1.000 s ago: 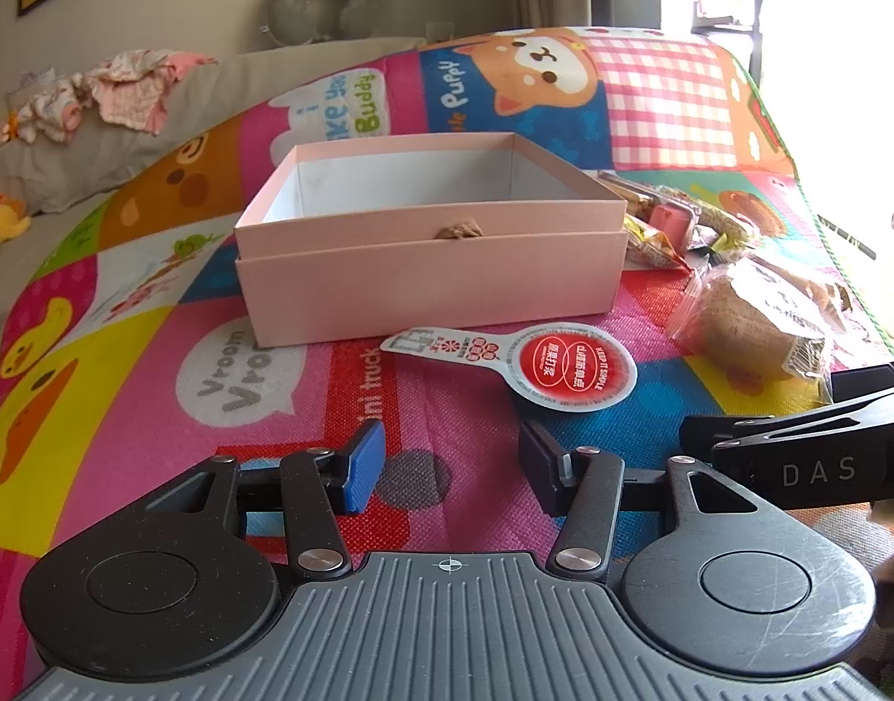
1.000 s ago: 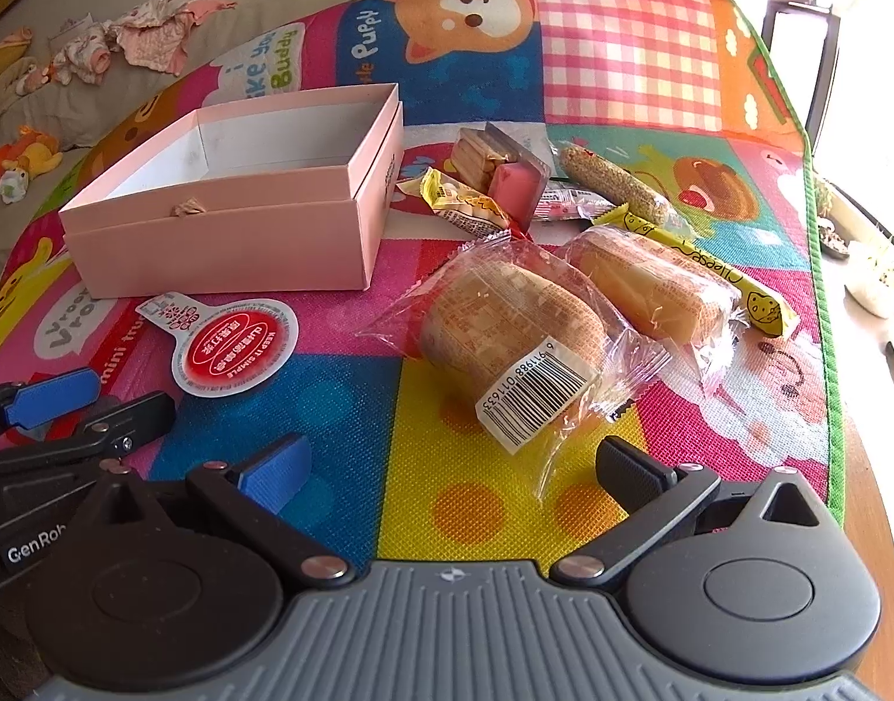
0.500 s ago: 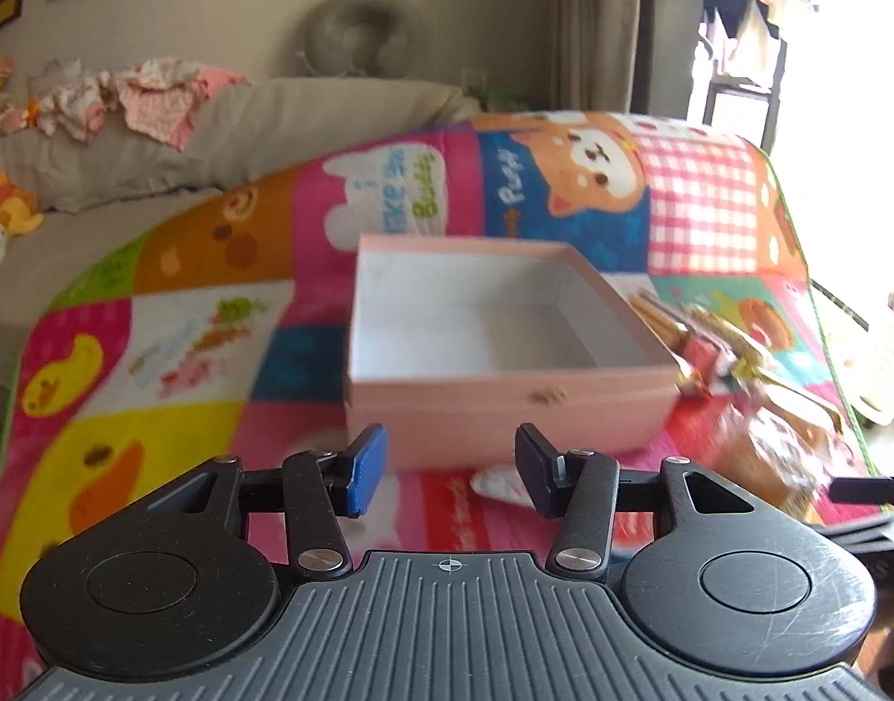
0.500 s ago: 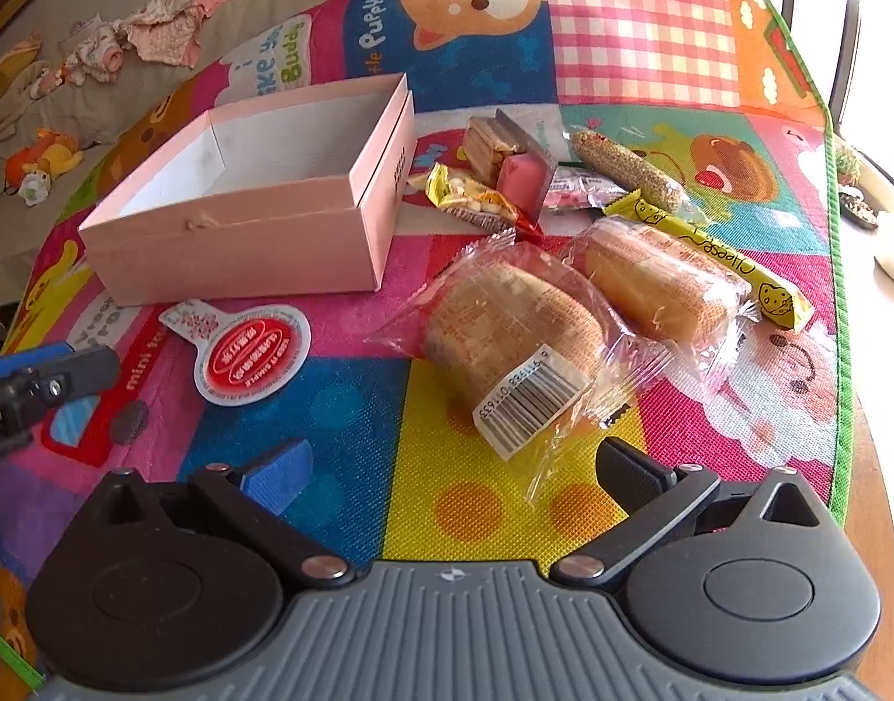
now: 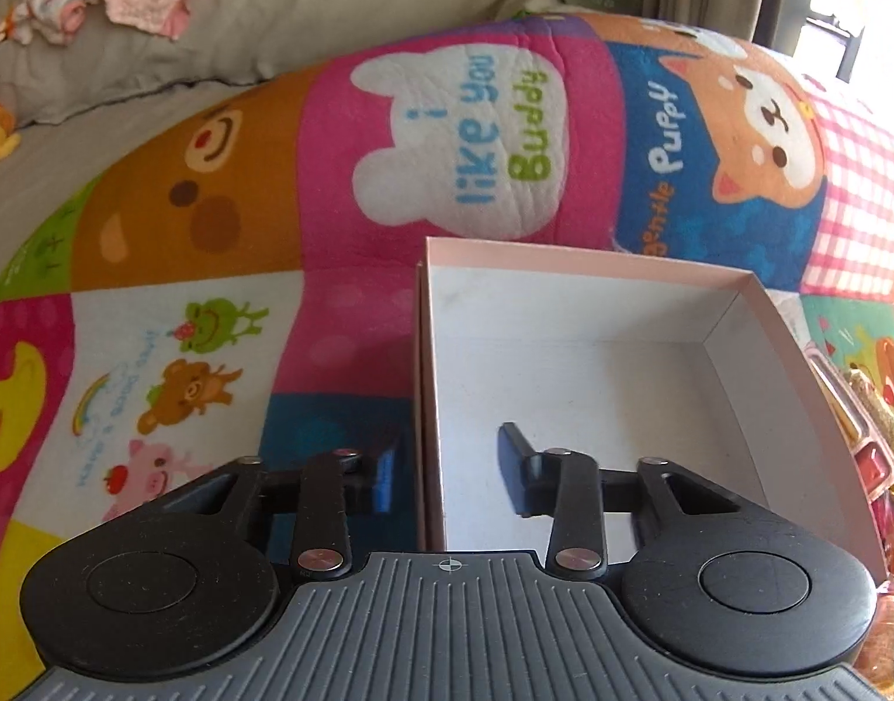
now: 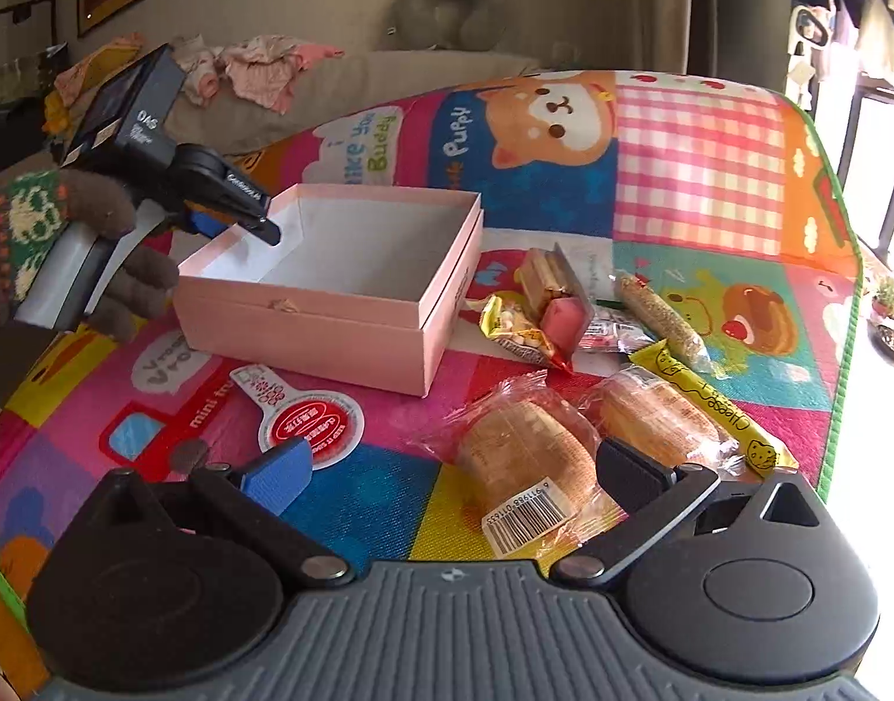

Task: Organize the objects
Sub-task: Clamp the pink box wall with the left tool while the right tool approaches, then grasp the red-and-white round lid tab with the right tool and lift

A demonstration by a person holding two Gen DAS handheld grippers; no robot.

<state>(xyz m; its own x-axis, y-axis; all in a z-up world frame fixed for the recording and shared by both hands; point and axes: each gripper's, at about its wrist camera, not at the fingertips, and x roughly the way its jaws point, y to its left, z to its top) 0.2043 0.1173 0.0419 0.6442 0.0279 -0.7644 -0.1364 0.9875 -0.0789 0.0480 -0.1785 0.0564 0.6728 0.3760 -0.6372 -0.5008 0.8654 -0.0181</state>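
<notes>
left gripper (image 5: 447,482) now straddling box wall (image 5: 426,385)

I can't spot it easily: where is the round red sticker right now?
In the right wrist view the round red sticker lies flat on the play mat, just in front of the pink box and left of the wrapped bread.

"i like you Buddy" and "gentle Puppy" are printed on the mat (image 5: 458,134). "Cheese" is read on the yellow stick (image 6: 713,403). "DAS" is marked on the left gripper (image 6: 236,222). "mini" is seen beside the red label (image 6: 309,423), whose own text cannot be read.
</notes>
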